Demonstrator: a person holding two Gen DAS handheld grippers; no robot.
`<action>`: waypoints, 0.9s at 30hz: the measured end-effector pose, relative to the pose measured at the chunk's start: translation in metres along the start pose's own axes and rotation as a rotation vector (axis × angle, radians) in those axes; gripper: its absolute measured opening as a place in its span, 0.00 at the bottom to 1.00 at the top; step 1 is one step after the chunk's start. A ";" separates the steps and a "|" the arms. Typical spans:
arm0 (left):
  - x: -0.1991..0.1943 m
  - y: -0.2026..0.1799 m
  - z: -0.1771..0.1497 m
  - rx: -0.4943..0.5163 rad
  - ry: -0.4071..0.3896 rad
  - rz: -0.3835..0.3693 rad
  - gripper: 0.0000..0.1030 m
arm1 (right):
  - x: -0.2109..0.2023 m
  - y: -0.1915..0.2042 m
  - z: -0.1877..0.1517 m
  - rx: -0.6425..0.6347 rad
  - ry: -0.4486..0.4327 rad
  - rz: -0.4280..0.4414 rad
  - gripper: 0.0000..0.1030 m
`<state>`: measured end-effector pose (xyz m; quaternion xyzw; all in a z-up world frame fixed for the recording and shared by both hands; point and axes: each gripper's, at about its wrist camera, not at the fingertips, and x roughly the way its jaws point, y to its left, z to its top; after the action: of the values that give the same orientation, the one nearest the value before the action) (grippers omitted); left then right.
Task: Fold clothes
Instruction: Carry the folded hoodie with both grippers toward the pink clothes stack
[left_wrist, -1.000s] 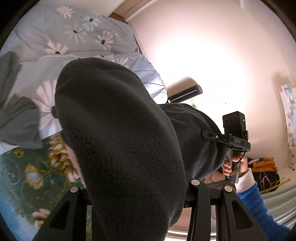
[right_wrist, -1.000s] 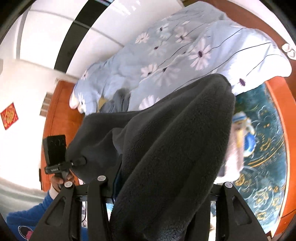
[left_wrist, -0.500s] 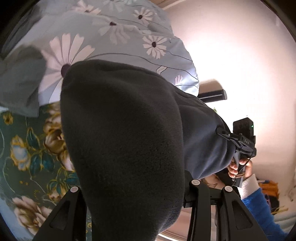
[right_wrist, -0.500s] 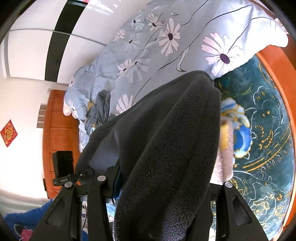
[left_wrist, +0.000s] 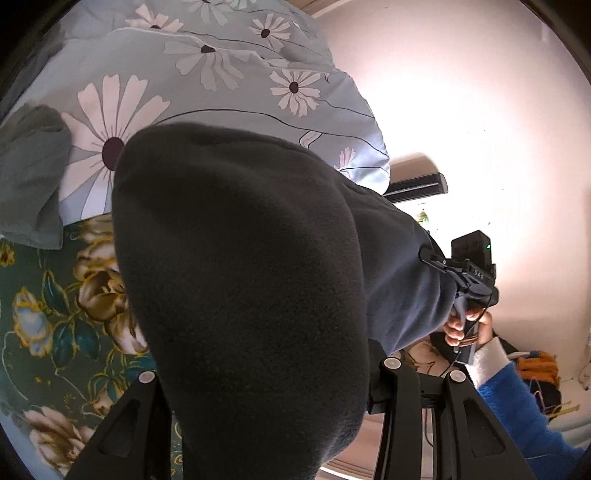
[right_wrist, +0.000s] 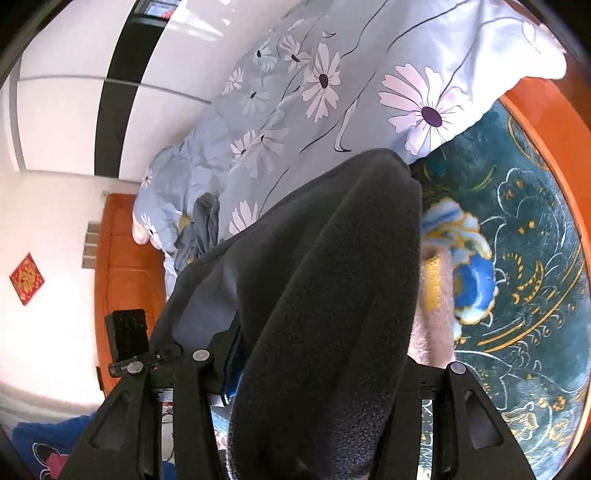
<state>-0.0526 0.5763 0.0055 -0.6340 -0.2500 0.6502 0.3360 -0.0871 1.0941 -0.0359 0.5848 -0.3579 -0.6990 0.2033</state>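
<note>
Above the bed (left_wrist: 48, 314), fleece (left_wrist: 240, 280) held taut between left claw (left_wrist: 266, 413) and right claw (right_wrist: 314, 406), both clenched on it, now swung lower toward the quilt (right_wrist: 332, 92) than a second ago; lay-down for folding likely next.

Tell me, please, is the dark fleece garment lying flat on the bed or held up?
Held up: the dark fleece garment hangs between the left claw and right claw, above the bedspread.

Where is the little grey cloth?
Left wrist view, far left: the grey cloth lies beside the daisy quilt, above the flowered blanket.
</note>
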 end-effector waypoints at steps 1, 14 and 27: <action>0.000 0.000 0.000 -0.002 0.006 -0.001 0.48 | -0.001 -0.002 0.000 0.010 0.005 -0.001 0.53; 0.026 -0.032 0.032 0.000 0.041 0.052 0.68 | -0.036 -0.013 0.002 0.047 0.004 -0.116 0.56; -0.027 -0.054 0.027 0.041 -0.134 0.153 0.73 | -0.082 0.014 -0.016 -0.019 -0.197 -0.308 0.56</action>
<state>-0.0738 0.5934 0.0656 -0.5992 -0.2097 0.7199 0.2807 -0.0540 1.1380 0.0285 0.5595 -0.2756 -0.7791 0.0631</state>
